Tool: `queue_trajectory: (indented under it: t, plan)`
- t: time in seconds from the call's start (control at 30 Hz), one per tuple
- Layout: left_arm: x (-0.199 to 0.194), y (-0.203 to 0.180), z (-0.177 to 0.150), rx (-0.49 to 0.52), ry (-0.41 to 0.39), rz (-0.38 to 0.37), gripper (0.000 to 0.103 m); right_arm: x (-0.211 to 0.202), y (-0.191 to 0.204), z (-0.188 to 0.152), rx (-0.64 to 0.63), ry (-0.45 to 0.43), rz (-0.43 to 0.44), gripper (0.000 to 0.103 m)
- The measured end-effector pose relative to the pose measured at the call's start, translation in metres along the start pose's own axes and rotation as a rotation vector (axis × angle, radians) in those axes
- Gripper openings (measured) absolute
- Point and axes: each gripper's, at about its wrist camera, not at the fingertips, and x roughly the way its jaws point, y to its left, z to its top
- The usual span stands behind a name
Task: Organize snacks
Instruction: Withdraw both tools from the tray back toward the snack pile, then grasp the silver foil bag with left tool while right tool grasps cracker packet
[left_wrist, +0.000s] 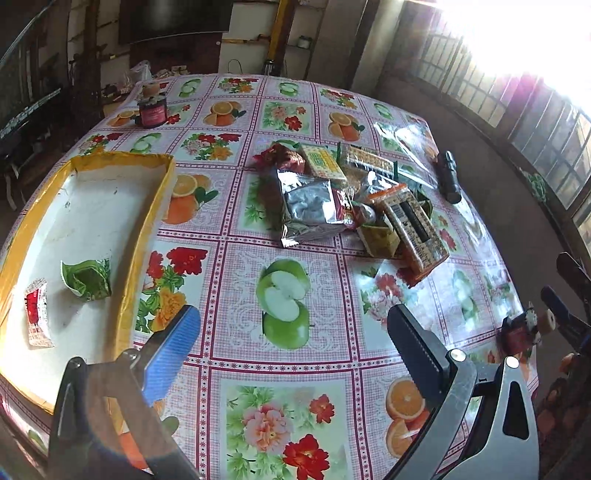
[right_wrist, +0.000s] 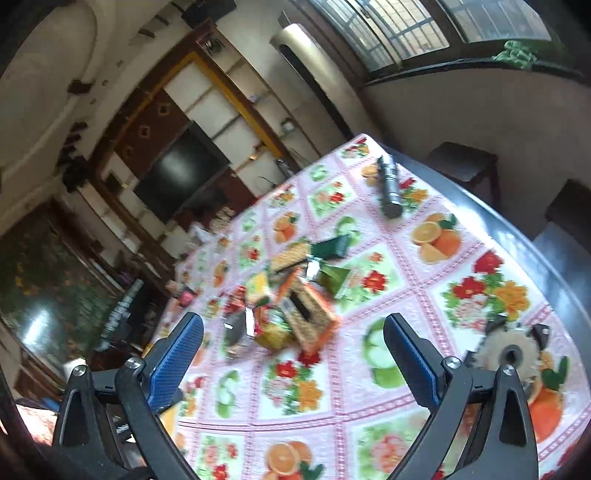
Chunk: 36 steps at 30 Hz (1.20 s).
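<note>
Frankly, no brand or wording on any wrapper can be read; only a barcode strip shows on the long orange-edged pack (left_wrist: 413, 229) at the near right of the snack pile (left_wrist: 343, 199). That pile sits mid-table on the fruit-and-flower tablecloth (left_wrist: 284, 369), well ahead of the left gripper (left_wrist: 295, 328), whose jaws stand wide with nothing between them, over bare cloth. Left of it, just beside its blue pad, lies the yellow-rimmed tray (left_wrist: 162, 206), holding a green packet (left_wrist: 86, 278) and a small red-and-white packet (left_wrist: 37, 314). The right gripper (right_wrist: 293, 354) also gapes wide and empty, with the pile (right_wrist: 291, 314) just beyond its fingertips, blurred. A dark flashlight (left_wrist: 448, 177) lies near the table's right edge, a dark jar (left_wrist: 152, 110) near the far left corner. Open cloth runs between pile and tray.
</note>
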Motion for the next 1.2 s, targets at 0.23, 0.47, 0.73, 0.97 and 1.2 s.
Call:
queue_trajectory:
  t: [0.23, 0.47, 0.73, 0.97, 1.2]
  plan:
    - [0.021, -0.008, -0.003, 0.044, 0.051, 0.014, 0.101, 0.030, -0.001, -0.022, -0.145, 0.137, -0.153, 0.099]
    - [0.039, 0.002, 0.028, -0.042, 0.049, 0.006, 0.101, 0.056, 0.006, -0.027, -0.234, 0.171, -0.170, 0.097]
    - [0.087, -0.009, 0.078, -0.023, 0.069, 0.082, 0.101, 0.114, 0.031, -0.015, -0.393, 0.211, -0.242, 0.081]
    - [0.133, -0.013, 0.095, -0.016, 0.128, 0.106, 0.101, 0.165, 0.039, -0.015, -0.515, 0.315, -0.276, 0.077]
    - [0.157, -0.018, 0.097, 0.040, 0.136, 0.154, 0.098, 0.184, 0.038, -0.016, -0.502, 0.362, -0.200, 0.058]
